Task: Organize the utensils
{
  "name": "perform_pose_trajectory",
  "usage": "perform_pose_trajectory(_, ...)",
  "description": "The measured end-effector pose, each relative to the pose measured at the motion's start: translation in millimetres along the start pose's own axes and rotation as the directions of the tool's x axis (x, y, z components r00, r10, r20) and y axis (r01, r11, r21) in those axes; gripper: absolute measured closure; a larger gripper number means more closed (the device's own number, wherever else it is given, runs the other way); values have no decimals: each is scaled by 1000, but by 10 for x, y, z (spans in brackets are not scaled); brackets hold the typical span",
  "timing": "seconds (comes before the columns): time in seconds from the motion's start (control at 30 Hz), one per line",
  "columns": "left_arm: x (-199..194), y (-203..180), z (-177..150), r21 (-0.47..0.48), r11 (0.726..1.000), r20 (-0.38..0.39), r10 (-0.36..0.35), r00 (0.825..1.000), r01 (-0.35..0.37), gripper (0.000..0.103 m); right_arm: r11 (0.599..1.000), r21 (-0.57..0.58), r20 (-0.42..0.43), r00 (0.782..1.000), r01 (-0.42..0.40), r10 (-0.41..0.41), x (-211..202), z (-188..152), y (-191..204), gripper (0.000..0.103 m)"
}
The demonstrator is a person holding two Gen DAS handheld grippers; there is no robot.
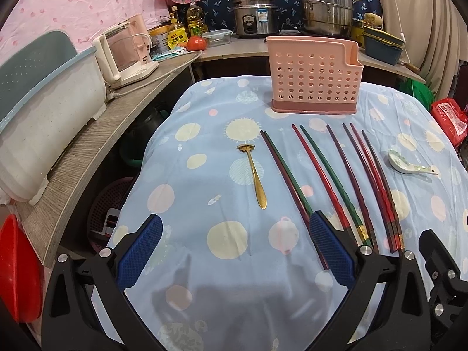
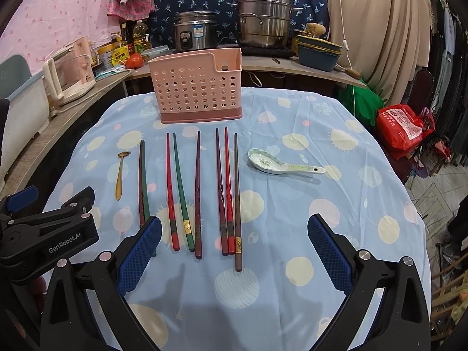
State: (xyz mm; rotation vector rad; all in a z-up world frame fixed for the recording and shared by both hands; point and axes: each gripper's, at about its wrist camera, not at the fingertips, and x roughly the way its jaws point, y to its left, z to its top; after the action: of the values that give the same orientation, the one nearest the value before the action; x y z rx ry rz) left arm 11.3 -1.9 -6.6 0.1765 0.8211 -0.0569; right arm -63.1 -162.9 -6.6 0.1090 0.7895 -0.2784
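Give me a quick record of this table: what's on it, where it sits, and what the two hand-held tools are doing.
holder: pink utensil holder, upright at the far side, looks empty
chopsticks: eight chopsticks lying flat, side by side in front of the holder
left of chopsticks: gold spoon
right of chopsticks: ceramic spoon
surface: blue dotted tablecloth
left gripper: fingers open, holding nothing
right gripper: fingers open, holding nothing
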Motion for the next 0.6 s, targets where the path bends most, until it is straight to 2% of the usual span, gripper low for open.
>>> perform_pose_trajectory(0.6,265,-54,63,2,1000,-40,-5,999,5,7,1000,14,-43,999,-8,9,281,51,-84,7)
